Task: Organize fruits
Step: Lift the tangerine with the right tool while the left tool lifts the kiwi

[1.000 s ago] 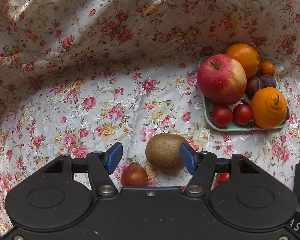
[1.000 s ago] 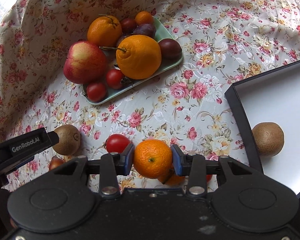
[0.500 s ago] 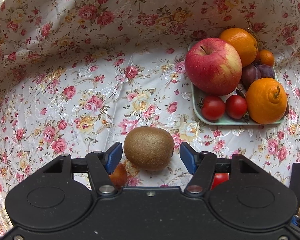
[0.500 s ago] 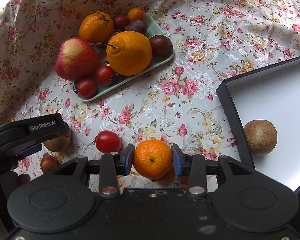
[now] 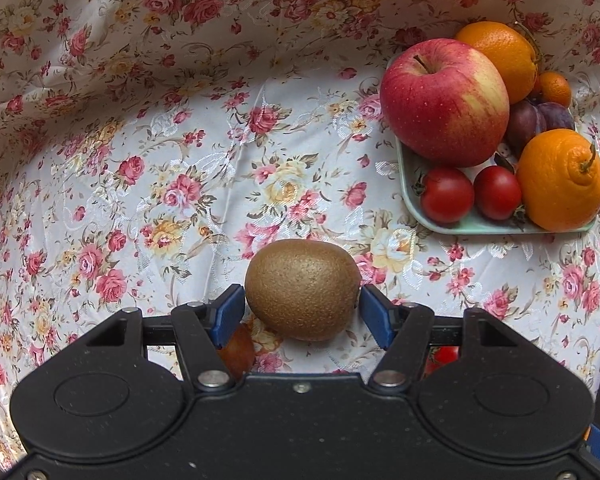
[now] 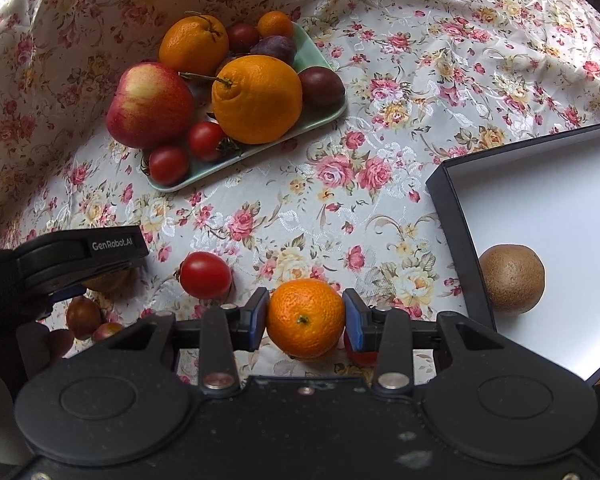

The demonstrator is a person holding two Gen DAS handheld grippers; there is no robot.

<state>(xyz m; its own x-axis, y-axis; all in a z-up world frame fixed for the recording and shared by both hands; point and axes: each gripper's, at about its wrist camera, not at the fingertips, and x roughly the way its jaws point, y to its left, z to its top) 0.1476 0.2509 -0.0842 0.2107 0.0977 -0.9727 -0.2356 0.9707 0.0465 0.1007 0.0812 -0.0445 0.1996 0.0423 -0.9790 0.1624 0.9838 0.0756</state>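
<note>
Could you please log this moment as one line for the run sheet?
left tool: open around kiwi | right tool: shut on mandarin | black box: one kiwi inside

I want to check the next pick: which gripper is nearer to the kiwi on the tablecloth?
Left. The left gripper has its open jaws on both sides of the kiwi. The right gripper is apart from it, closed on a mandarin.

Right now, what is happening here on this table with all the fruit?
A person is sorting fruit with two hand-held grippers. The left gripper is open around a kiwi lying on the flowered tablecloth, with gaps showing at both pads. The right gripper is shut on a small mandarin. A green tray holds an apple, oranges, plums and tomatoes. A black box with a white inside already holds another kiwi.
</note>
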